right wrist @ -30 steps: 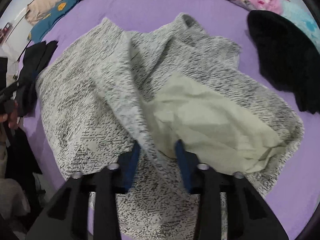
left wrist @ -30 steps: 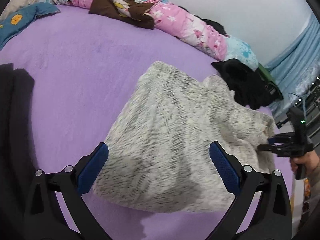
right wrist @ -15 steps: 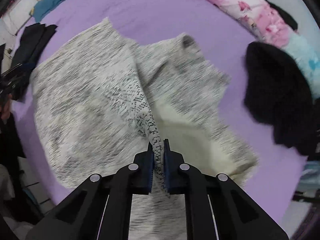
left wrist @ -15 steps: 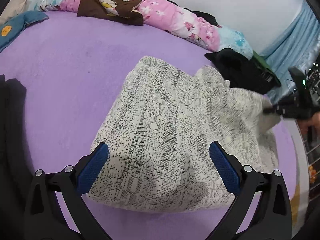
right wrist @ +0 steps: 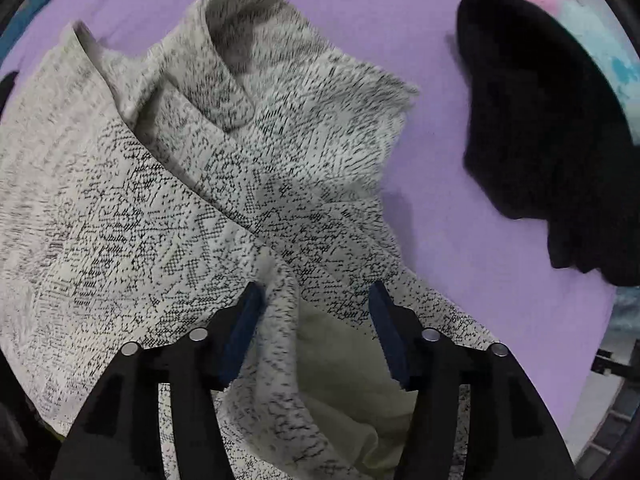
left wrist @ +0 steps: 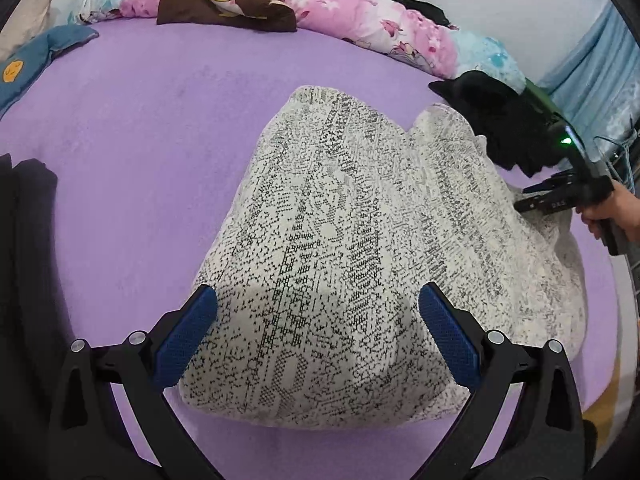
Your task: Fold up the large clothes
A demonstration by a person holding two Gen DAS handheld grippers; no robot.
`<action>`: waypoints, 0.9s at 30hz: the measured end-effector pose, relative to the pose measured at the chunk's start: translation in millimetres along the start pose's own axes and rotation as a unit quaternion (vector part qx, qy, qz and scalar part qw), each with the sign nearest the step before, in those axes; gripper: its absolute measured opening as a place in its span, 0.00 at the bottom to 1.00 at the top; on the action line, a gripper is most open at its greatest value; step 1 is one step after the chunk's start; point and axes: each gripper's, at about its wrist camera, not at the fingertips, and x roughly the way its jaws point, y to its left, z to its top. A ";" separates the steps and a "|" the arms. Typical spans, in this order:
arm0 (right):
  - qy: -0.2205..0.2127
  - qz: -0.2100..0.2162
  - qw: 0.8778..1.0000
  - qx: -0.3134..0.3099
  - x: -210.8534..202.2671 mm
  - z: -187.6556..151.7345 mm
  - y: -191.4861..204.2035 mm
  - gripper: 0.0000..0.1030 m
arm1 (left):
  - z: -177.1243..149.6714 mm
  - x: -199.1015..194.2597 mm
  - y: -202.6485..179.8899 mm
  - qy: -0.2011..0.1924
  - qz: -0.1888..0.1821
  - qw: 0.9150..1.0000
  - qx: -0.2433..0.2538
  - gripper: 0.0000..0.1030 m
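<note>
A large white knit garment with black speckle (left wrist: 340,220) lies spread and partly doubled over on the purple bed (left wrist: 140,140). My left gripper (left wrist: 316,292) hovers open above its near corner, with cloth below the blue pads but not pinched. In the right wrist view the garment (right wrist: 180,200) shows a raised fold with cream lining. That fold runs between the jaws of my right gripper (right wrist: 316,286), which are opening and no longer press on it. The right gripper (left wrist: 528,198) also shows at the garment's far right edge, held by a hand (left wrist: 620,212).
A black fluffy garment (right wrist: 540,120) lies on the bed just right of the knit one. A floral quilt (left wrist: 360,20), a brown garment (left wrist: 224,4) and a blue cushion (left wrist: 24,68) line the far side. Dark folded clothes (left wrist: 24,240) sit at the left edge.
My right gripper shut on the garment's fold, carried it across over the cream lining, and now its jaws have parted off the cloth. The left gripper stayed open and dipped slightly.
</note>
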 end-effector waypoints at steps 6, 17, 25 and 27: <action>-0.036 0.051 0.998 -0.027 -55.7 -28.2 -26.9 0.65 | 0.2 1.6 0.0 0.001 -0.002 1.000 -0.005 0.94; -0.067 0.128 0.984 -0.106 -107.8 -54.0 -39.6 0.75 | -0.2 6.0 2.2 0.006 -0.001 1.000 -0.006 0.94; -0.001 0.092 0.982 -0.165 -73.3 -57.8 -47.1 0.74 | 0.8 9.7 3.0 0.007 -0.003 1.000 -0.007 0.94; 0.010 0.101 0.979 -0.176 -63.6 -52.8 -47.6 0.73 | -0.6 10.4 2.3 0.008 -0.001 1.000 -0.005 0.94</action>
